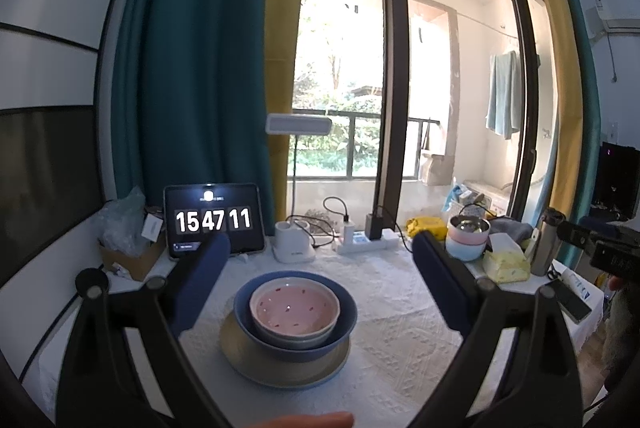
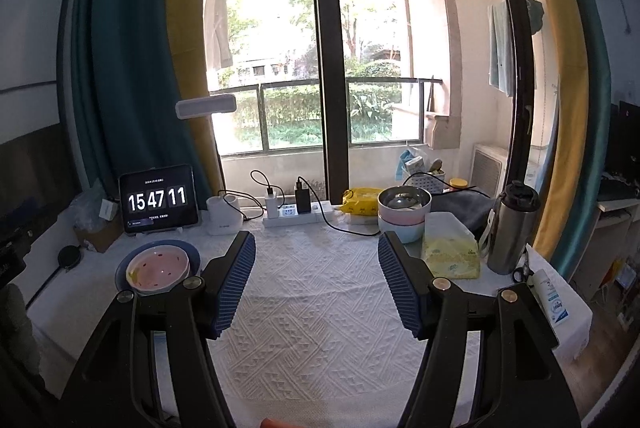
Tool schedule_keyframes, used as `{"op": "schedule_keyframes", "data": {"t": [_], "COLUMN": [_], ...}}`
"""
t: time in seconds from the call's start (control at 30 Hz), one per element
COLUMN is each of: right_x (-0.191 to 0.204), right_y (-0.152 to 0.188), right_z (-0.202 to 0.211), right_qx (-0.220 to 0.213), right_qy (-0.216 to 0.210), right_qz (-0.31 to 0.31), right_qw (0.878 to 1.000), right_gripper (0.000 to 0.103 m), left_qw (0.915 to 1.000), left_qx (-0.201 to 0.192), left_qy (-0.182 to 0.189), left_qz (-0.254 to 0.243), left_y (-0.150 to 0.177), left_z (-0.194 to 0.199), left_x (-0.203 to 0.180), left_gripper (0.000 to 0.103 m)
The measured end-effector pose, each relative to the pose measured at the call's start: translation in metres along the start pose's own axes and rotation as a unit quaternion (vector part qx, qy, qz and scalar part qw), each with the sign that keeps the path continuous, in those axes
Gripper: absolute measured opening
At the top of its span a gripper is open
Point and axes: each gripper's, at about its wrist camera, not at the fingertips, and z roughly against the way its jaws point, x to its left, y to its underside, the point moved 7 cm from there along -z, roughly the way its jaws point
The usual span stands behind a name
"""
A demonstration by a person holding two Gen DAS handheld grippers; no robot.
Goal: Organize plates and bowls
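Stacked bowls (image 1: 295, 312) on plate (image 1: 280, 372), between open left gripper (image 1: 320, 248) fingers

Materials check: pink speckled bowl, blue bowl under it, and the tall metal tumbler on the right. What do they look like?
Pink speckled bowl: likely glazed ceramic, given its glossy interior and thick pale rim. Blue bowl: probably ceramic too, more satin, with an even, dull sheen. Tall metal tumbler: looks like brushed stainless steel, with a streaky grey reflection and a dark, likely plastic, lid. Both the left gripper and right gripper are open and touch none of them.

Black-framed left claw (image 1: 322, 252) and right claw (image 2: 316, 248), ribbed blue pads.
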Motion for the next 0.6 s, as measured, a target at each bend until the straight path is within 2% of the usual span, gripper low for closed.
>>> {"op": "schedule_keyframes", "data": {"t": [0.6], "right_x": [-0.0016], "right_y": [0.0026], "right_z": [-0.0077], "right_qx": [0.007], "right_qy": [0.002], "right_qz": [0.003], "right_qw": [1.000], "right_gripper": [0.067], "left_qw": [0.9999], "left_qx": [0.009], "left_qy": [-0.001], "left_qz": [0.004], "left_y": [0.0061], "left_z": [-0.0017], "left_x": [-0.0015], "left_gripper": [0.094]}}
